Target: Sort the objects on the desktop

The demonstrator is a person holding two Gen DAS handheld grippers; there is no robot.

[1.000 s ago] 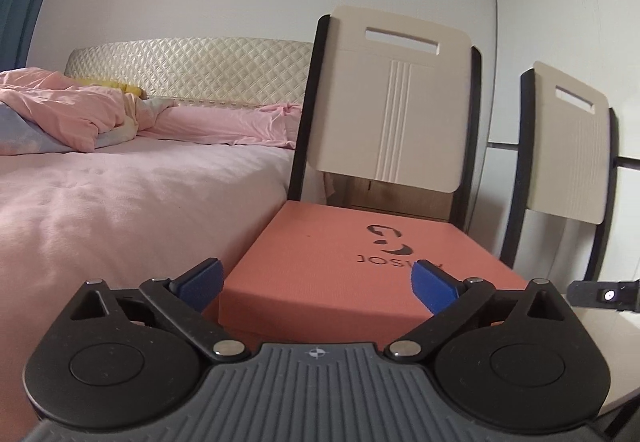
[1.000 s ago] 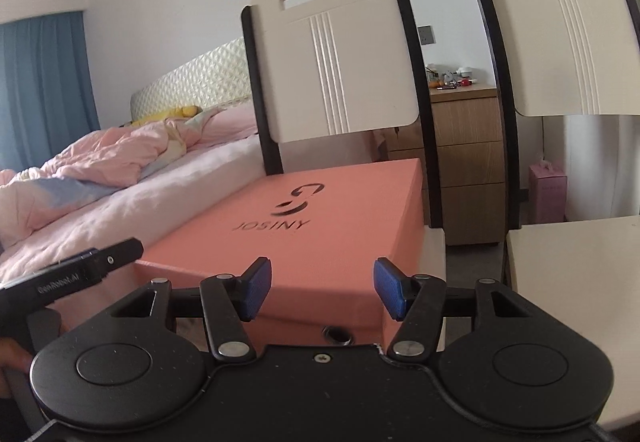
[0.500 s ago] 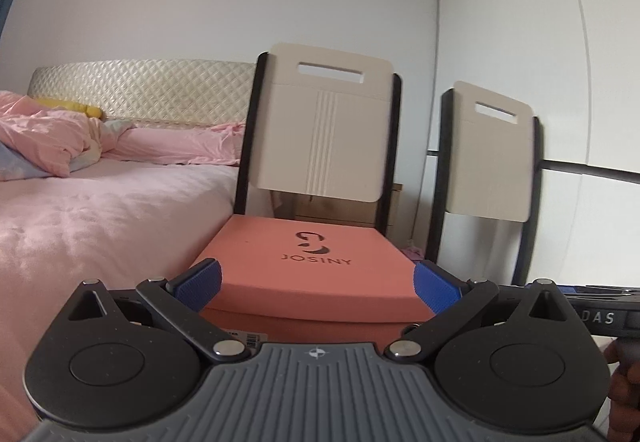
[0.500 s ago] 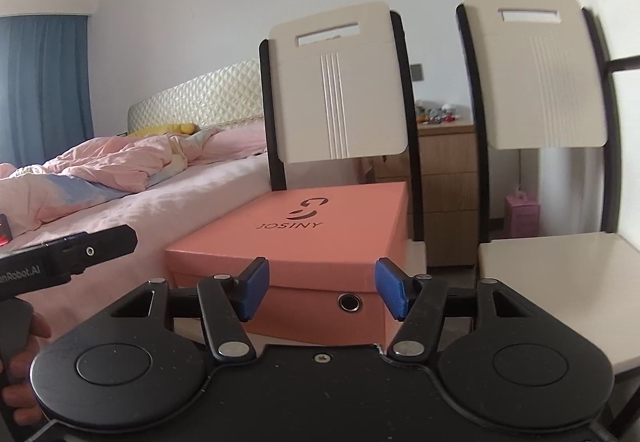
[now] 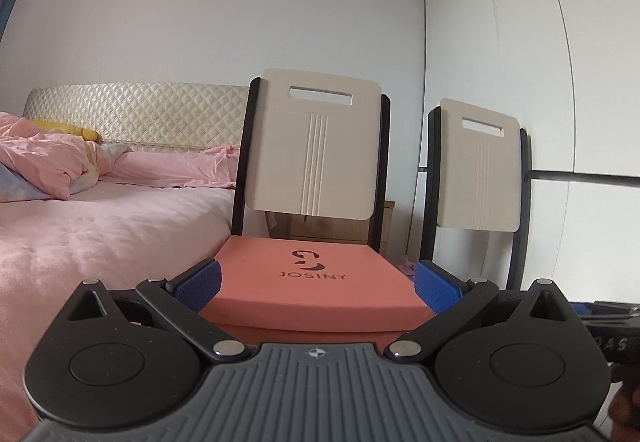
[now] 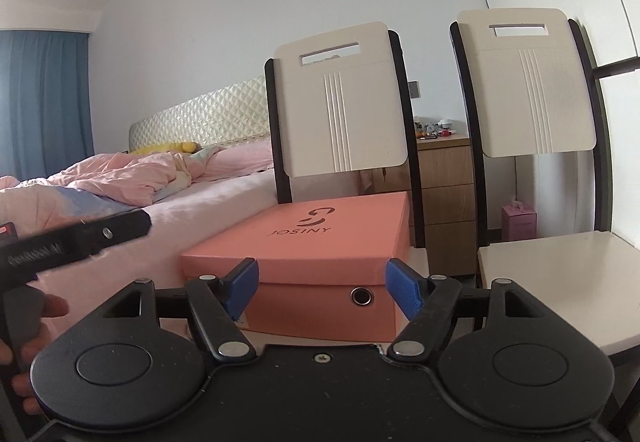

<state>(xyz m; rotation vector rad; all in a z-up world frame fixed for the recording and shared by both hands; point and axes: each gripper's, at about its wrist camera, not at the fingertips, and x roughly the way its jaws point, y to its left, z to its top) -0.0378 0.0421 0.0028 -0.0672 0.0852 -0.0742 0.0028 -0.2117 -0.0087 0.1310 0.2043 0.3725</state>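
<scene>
The salmon JOSINY shoebox (image 5: 316,278) is seen centre-frame, dead ahead, long axis running away. Left gripper (image 5: 316,282) and right gripper (image 6: 322,284) are spread wide, empty, about equally near.

We read "JOSINY" in dark capitals beneath a curled logo on the lid of the salmon-pink box (image 5: 312,282), legible in both wrist views (image 6: 308,238). At the left view's right edge, a black bar (image 5: 612,342) shows partial white letters, "AS".
</scene>
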